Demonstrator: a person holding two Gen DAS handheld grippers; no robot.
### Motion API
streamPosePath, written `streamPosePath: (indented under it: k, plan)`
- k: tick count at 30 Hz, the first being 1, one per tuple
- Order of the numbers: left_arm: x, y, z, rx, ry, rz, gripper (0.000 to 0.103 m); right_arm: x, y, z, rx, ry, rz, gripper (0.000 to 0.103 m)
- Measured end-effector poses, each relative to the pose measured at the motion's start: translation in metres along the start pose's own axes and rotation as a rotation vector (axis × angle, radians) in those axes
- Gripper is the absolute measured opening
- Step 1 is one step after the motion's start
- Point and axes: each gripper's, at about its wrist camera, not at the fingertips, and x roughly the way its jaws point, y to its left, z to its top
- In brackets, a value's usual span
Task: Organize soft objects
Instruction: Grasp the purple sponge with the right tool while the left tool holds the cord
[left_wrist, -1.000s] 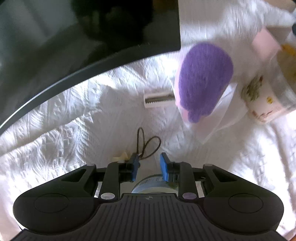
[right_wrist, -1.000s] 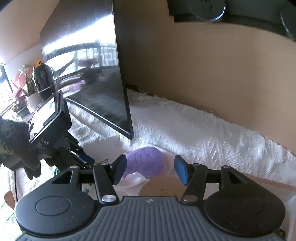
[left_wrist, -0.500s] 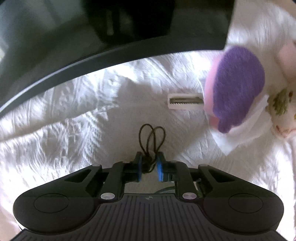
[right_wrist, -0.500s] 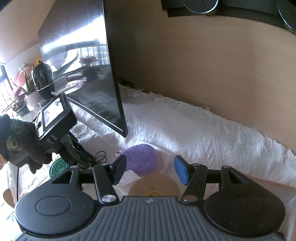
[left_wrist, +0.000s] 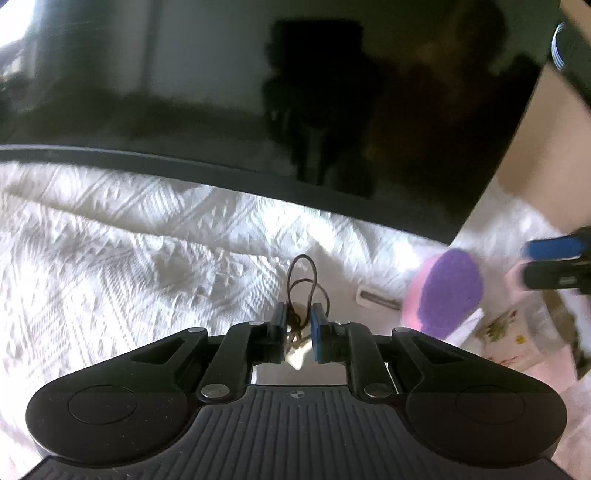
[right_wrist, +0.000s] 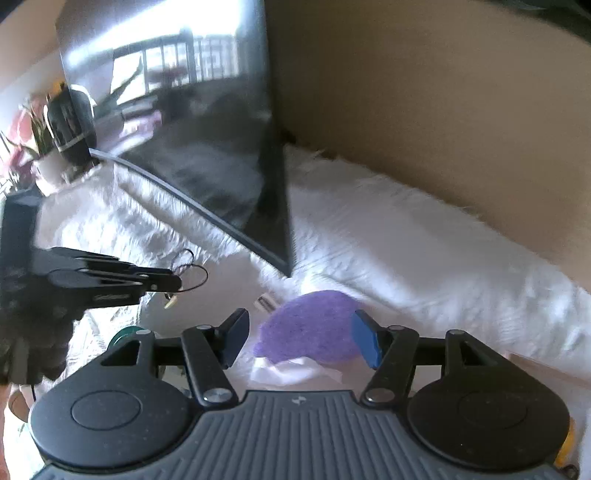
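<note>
Purple sponge (right_wrist: 314, 328) lies near, between our wide-spread right fingers (right_wrist: 364, 341); it looks soft and light, so we would pinch its middle. Left fingers (left_wrist: 317, 325) clench hair ties (left_wrist: 301, 280).

A big dark screen (left_wrist: 258, 92) stands on the white textured cloth (left_wrist: 110, 240), its glossy face throwing back window bars and a balcony rail in the right wrist view. Behind it runs a tan wall (right_wrist: 443, 110). A small white comb-like piece (left_wrist: 376, 297) lies flat on the cloth near the screen's lower corner. Far off beside the screen sit 1 dark rounded object (right_wrist: 72, 129) and some pink flowers (right_wrist: 22, 125), both blurred.
</note>
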Motion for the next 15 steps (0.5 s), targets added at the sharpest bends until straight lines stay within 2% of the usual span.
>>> streamPosePath:
  k: [5,11,15]
  plan:
    - [-0.031,0.012,-0.016,-0.03,-0.118,-0.081,0.016,0.042,0.005,0.014,0.021,0.07,-0.103,0.063]
    - [-0.038,0.028,-0.03,-0.055,-0.152,-0.139,0.015,0.083,0.003,0.018,0.053,0.159,-0.167,0.064]
    - [-0.035,0.036,-0.036,-0.061,-0.162,-0.173,0.015,0.096,0.009,0.022,0.043,0.174,-0.231,0.077]
